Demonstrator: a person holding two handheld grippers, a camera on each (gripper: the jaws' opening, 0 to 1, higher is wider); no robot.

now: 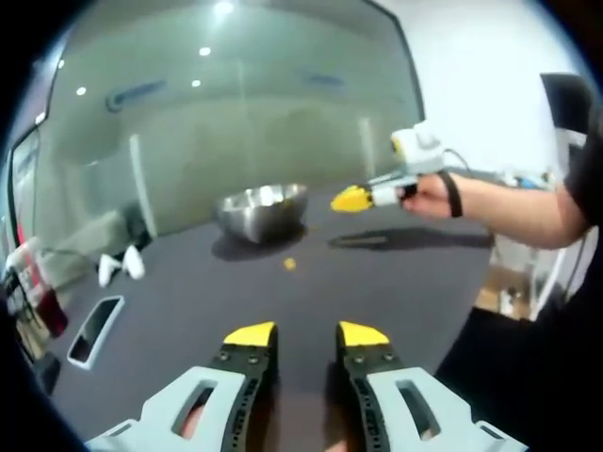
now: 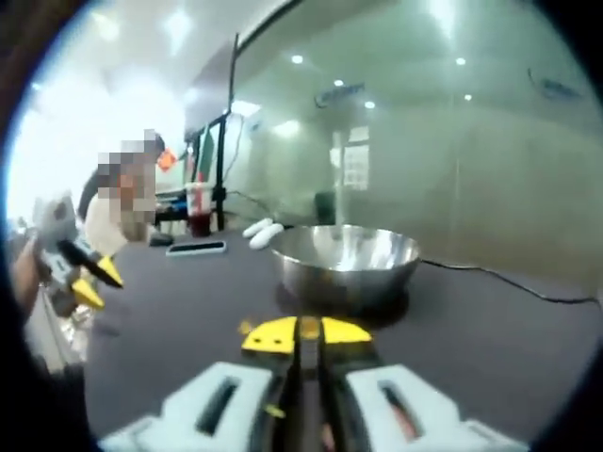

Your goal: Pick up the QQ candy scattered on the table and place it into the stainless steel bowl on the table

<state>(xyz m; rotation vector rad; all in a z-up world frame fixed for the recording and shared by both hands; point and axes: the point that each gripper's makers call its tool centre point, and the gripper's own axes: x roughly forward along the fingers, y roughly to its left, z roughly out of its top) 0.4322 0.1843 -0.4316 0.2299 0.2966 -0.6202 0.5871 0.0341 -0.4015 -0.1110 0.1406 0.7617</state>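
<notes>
Right yellow-tipped gripper, jaws closed on a small orange QQ candy, held above the dark table before the shiny round stainless steel bowl. Left yellow-tipped gripper open, empty, above the table. Another orange candy lies near the bowl; a black phone sits well apart.

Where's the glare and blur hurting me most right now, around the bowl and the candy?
Left gripper view: ceiling lights mirror in the glass wall, the stainless steel bowl throws a soft shadow, and the candy on the table is a small blurred spot. Right gripper view: bright highlights streak the bowl, the left side is washed out, and the right gripper looks soft.
</notes>
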